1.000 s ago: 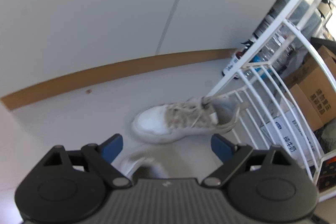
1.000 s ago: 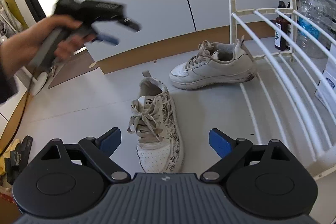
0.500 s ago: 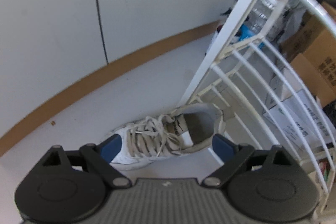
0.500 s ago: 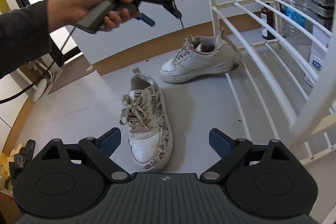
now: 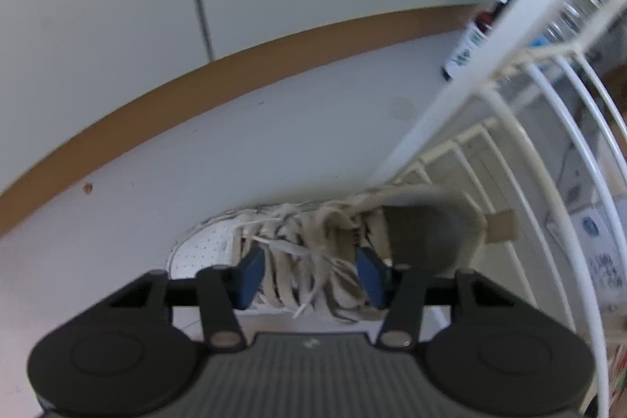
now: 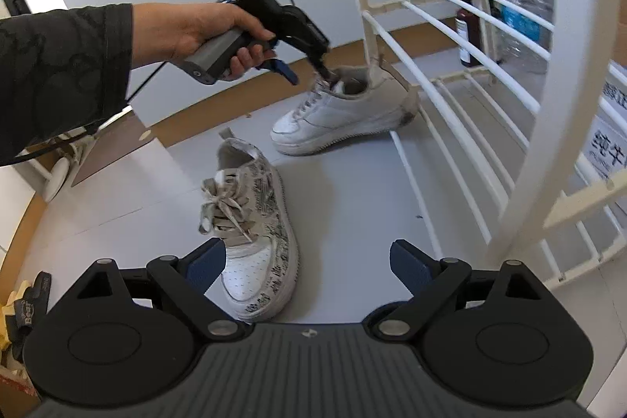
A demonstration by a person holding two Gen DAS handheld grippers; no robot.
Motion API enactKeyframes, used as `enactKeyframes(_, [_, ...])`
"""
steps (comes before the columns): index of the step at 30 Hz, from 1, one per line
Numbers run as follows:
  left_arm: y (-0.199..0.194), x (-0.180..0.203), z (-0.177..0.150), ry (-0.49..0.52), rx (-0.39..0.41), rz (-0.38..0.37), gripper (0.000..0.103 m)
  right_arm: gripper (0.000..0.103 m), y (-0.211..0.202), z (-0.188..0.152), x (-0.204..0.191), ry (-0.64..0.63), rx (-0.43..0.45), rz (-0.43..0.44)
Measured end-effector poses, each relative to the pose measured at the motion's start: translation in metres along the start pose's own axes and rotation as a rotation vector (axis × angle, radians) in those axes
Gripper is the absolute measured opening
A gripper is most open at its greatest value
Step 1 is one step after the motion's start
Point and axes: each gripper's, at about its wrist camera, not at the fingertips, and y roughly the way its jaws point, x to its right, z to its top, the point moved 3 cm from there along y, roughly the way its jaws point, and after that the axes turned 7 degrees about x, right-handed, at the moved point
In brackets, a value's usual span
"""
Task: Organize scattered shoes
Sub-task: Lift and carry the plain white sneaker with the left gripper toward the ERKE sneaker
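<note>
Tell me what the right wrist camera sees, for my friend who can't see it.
A person's hand lowers the left gripper, jaws closing, onto the laces of a plain white sneaker beside a white wire shoe rack. Nearer, the right gripper, jaws open, points at a white sneaker with black scribble print.

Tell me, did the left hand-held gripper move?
Yes. The left hand-held gripper came down and rightward toward the rack, onto the far shoe.

white sneaker (image 6: pixel 345 116), scribble-printed sneaker (image 6: pixel 254 222), white rack (image 6: pixel 490 96)
</note>
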Motion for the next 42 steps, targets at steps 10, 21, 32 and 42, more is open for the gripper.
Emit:
enactKeyframes(10, [0.037,0.002,-0.007,-0.028,0.009,0.101,0.024,0.094,0.005,-0.003,0.002,-0.011,-0.013,-0.043])
enactKeyframes(21, [0.034,0.007,0.004,0.053,0.006,0.139,0.013,0.094,0.002,-0.008,0.005,0.005,-0.005,-0.053])
enactKeyframes(32, [-0.024,0.003,0.03,0.069,0.102,0.066,0.009,0.094,0.003,-0.009,0.001,0.009,0.004,-0.04])
enactKeyframes(42, [-0.054,-0.024,0.047,0.062,0.186,0.08,0.009,0.094,0.006,-0.01,0.001,0.013,-0.001,-0.041])
